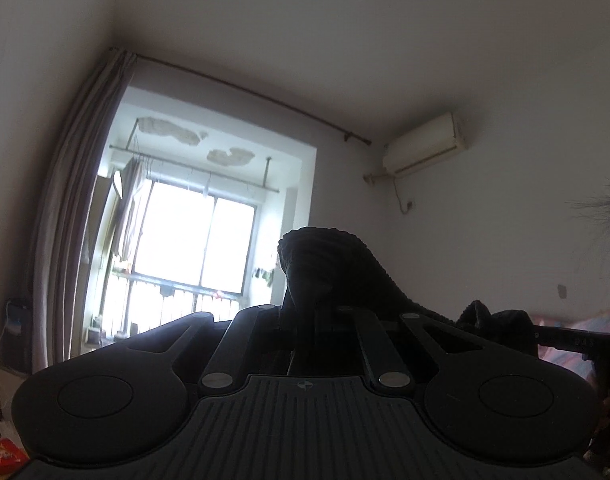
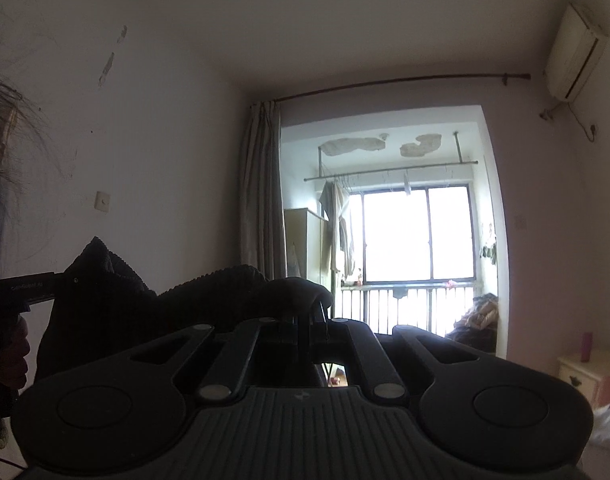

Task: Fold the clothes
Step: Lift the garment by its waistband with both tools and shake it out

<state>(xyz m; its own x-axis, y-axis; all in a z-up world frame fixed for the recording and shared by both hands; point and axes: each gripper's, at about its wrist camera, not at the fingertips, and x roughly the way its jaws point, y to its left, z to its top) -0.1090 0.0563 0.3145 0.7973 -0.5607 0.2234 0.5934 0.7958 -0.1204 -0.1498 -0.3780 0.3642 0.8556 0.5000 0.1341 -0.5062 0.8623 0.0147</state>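
Note:
A dark ribbed knit garment (image 1: 329, 264) is held up in the air between both grippers. My left gripper (image 1: 305, 320) is shut on one edge of it, and a fold bulges above the fingers. The cloth runs off to the right to the other gripper (image 1: 565, 338). In the right wrist view my right gripper (image 2: 309, 320) is shut on another edge of the same garment (image 2: 209, 292), which stretches left to the left gripper (image 2: 29, 286). Both cameras point upward at walls and ceiling. The rest of the garment hangs hidden below.
A bright balcony window (image 2: 417, 232) with a curtain (image 2: 261, 184) lies ahead. An air conditioner (image 1: 425, 146) hangs on the wall. A bedside cabinet (image 2: 589, 372) stands at the right. Patterned bedding (image 1: 593, 320) shows at the right edge. The person's hair (image 2: 9, 120) is at the left.

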